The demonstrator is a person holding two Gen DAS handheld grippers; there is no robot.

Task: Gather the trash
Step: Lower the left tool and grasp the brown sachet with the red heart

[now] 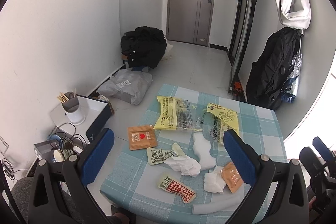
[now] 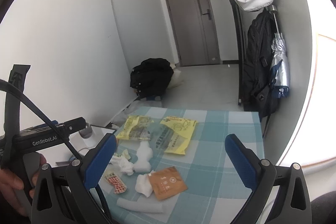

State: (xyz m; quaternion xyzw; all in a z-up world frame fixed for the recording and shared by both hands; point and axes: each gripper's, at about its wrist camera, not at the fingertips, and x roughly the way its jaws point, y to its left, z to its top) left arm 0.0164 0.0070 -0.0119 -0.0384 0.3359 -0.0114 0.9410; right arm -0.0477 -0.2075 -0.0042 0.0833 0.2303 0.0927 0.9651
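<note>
Overhead, both tools hang above the litter on the checked blue counter (image 1: 262, 125), each tilted down toward it with its blue-padded fingers spread wide and nothing between them. The left tool (image 1: 170, 152) frames the middle of the heap in its own view: a crumpled white tissue (image 1: 183, 165) lies at its centre, a brown sachet with a red heart (image 1: 141, 138) at about 10 o'clock, two yellow wrappers (image 1: 168, 114) side by side at 12 o'clock, and a red-checked packet (image 1: 178, 190) at 6 o'clock near the counter's front edge. In the right wrist view the right tool (image 2: 171, 157) hovers further toward the counter's right side; an orange sachet (image 2: 168, 182) sits at 6 o'clock between its fingers, just beside a wad of tissue (image 2: 143, 183). At 9 o'clock in that view a hand (image 2: 12, 180) grips the left tool's handle. A white foam tube (image 2: 140, 206) lies along the front edge.
</note>
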